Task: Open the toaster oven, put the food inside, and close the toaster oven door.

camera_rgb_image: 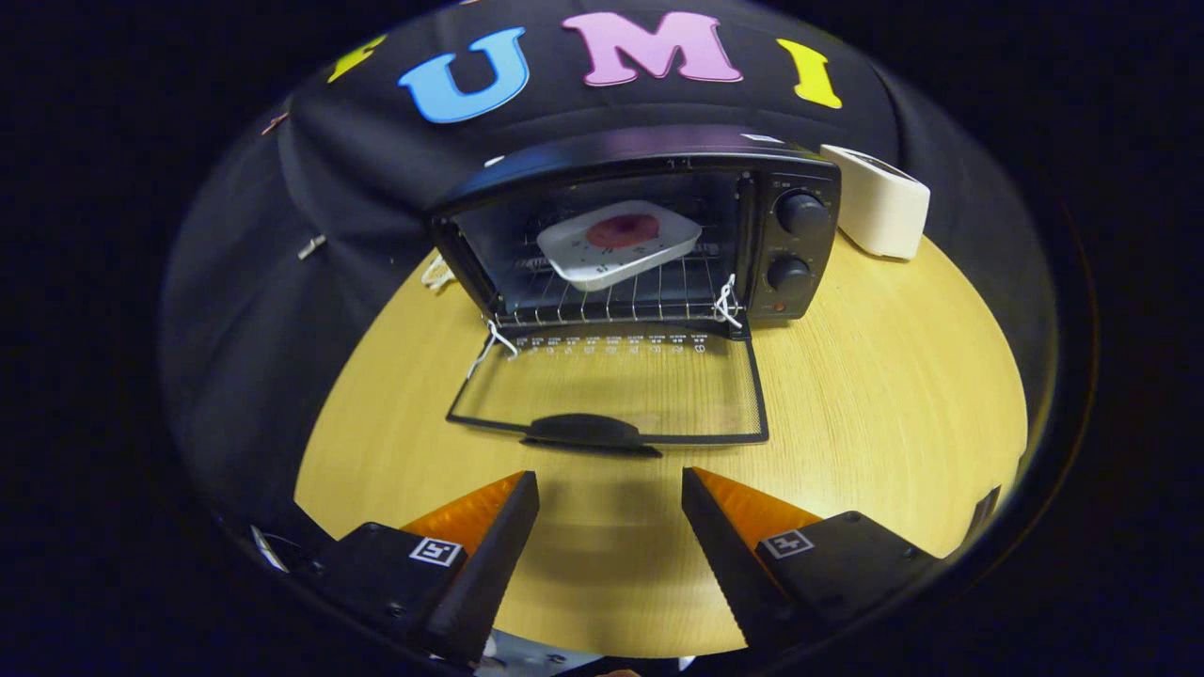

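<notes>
Gripper view, fingers (609, 484) apart and empty, toaster oven (649, 230) beyond them, door (611, 390) down, plated food (623, 231) inside

Gripper (609, 489) fingers spread apart, nothing between them. Bare wooden table (894, 404) just ahead. Beyond that, the toaster oven (649, 226) door (611, 395) lies folded down flat, handle (583, 431) toward the fingers. Oven mouth unobstructed in front; a white plate (593, 259) with food (623, 230) takes up most of the wire rack (611, 299). A white appliance (879, 202) stands beyond, right of the oven. Open tabletop either side of the door.
</notes>
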